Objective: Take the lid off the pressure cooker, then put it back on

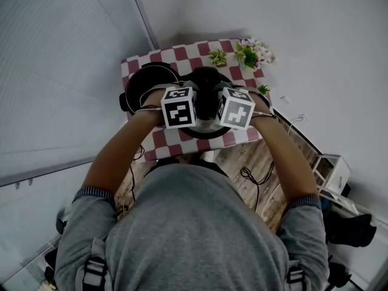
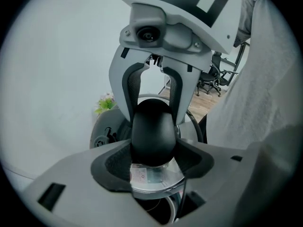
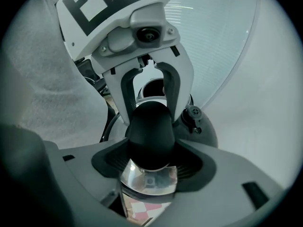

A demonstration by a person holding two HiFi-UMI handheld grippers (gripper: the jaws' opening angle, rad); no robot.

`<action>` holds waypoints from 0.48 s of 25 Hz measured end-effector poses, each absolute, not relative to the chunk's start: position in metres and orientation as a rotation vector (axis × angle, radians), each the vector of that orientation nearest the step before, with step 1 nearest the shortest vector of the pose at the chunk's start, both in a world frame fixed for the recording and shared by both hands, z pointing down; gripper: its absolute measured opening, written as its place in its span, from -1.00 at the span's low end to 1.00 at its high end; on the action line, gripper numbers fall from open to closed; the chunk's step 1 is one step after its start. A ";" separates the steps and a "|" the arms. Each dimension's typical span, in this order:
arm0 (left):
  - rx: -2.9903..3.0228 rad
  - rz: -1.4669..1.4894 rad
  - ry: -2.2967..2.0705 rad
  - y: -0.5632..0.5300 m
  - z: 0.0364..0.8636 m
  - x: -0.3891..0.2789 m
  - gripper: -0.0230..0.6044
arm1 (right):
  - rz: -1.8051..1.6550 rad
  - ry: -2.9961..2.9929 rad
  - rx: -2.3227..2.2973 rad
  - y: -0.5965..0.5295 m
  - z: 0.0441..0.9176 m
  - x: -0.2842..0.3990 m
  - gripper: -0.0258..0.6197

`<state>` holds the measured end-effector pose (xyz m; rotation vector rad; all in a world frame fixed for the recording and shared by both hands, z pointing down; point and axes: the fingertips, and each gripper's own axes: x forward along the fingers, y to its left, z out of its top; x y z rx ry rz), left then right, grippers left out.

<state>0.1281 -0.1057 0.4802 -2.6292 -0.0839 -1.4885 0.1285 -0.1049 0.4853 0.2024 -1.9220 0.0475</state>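
Head view first: the left tool (image 1: 188, 107) and the right tool (image 1: 227, 108) are brought together at the centre. The dark domed metal lid (image 1: 206, 132) is carried between them over the red-and-white checked tabletop (image 1: 163, 147). The round black cooker pot (image 1: 151, 86) is seen open at 10 o'clock from the lid, just beside it. Small green potted plants (image 1: 248, 53) are set at 1 o'clock, near the far edge.

Left gripper view now: the left tool (image 2: 154, 161) is clamped on the black egg-shaped plastic knob (image 2: 152, 131), with dark pads pressed to both flanks. The right tool (image 2: 154, 91) is met at 12 o'clock, its fingers laid on the same knob from the opposite side. A shiny part of the lid (image 2: 154, 181) is shown at 6 o'clock, beneath the knob.

Right gripper view: the grip is mirrored. The right tool (image 3: 152, 162) is closed on the knob (image 3: 150, 126), and the left tool (image 3: 149, 86) is faced at 12 o'clock. The tabletop (image 3: 142, 212) is glimpsed at 6 o'clock below the lid, so the lid is judged to be held clear of it.

The lid is judged stiff and fairly heavy. The knob looks smooth and rounded, so slipping is to be feared. Hold is best kept at the knob's widest part, from both sides, with the lid level. For refitting, the rim will need to be lined up squarely over the pot.
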 end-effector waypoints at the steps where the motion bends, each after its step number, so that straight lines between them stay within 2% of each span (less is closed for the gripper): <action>1: -2.621 -1.495 -0.084 -0.110 0.479 0.118 0.02 | 0.049 -1.925 0.210 -0.109 0.484 0.118 -0.01; 12: -2.540 -1.583 -0.168 -0.146 0.491 0.014 0.02 | 0.116 -1.962 0.271 -0.144 0.496 0.014 -0.01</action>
